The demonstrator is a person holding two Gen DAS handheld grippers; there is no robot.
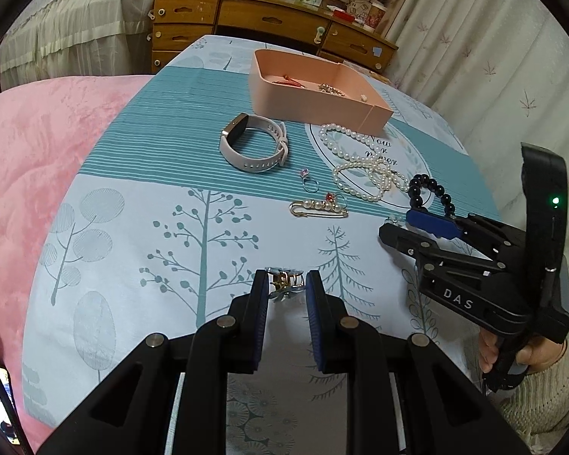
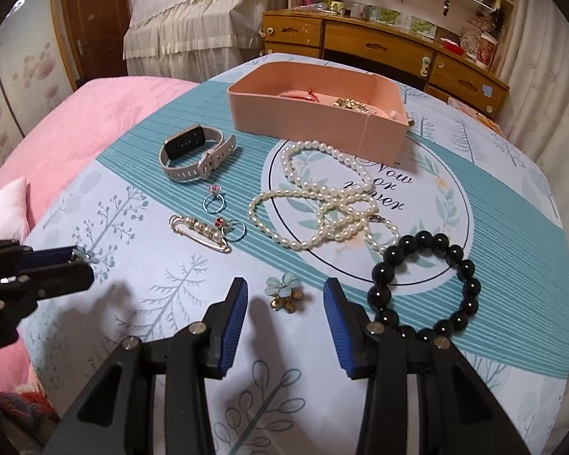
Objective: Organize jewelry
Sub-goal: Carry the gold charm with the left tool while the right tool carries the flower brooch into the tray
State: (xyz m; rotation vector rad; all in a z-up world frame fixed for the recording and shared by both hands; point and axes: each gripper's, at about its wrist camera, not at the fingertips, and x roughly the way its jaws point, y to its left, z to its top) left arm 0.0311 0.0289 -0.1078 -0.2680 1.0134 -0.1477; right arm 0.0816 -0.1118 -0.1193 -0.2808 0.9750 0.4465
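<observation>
1. The left gripper [image 1: 286, 284] pinches a small blue flower earring [image 1: 284, 284] just above the patterned cloth [image 1: 132, 227].
2. The right gripper [image 2: 284, 299] is spread wide around a matching flower earring [image 2: 286, 294] lying on the cloth.
3. The pink tray [image 2: 315, 121] sits beyond a pearl necklace [image 2: 322, 197].
</observation>
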